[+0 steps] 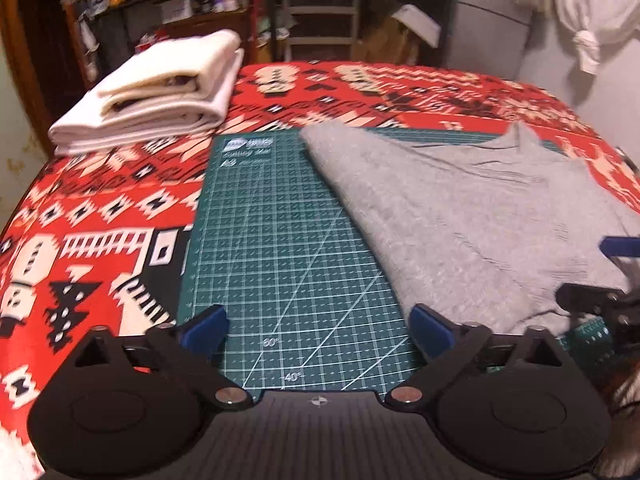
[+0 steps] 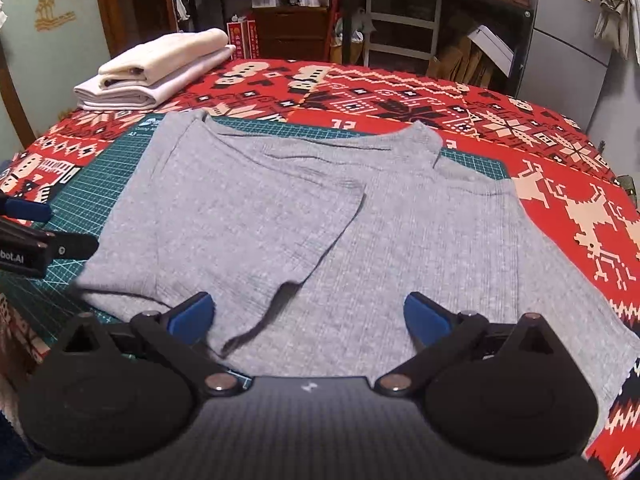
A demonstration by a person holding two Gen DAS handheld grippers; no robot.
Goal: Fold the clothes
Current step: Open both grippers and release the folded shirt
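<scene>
Left claw (image 1: 318,326): spread wide, empty, over the green mat (image 1: 260,240).
Right claw (image 2: 310,316): wide, empty, above the shirt hem.
Grey shirt (image 2: 400,232): on the tabletop (image 2: 560,208), left side folded inward; right side apparently unfolded.
Folded stack (image 2: 156,72): far-left corner.

Cutting mat (image 1: 256,240), cluttered shelves (image 2: 304,4)

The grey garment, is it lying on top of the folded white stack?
No, the grey garment lies on the green cutting mat, apart from the folded white stack behind it.
</scene>
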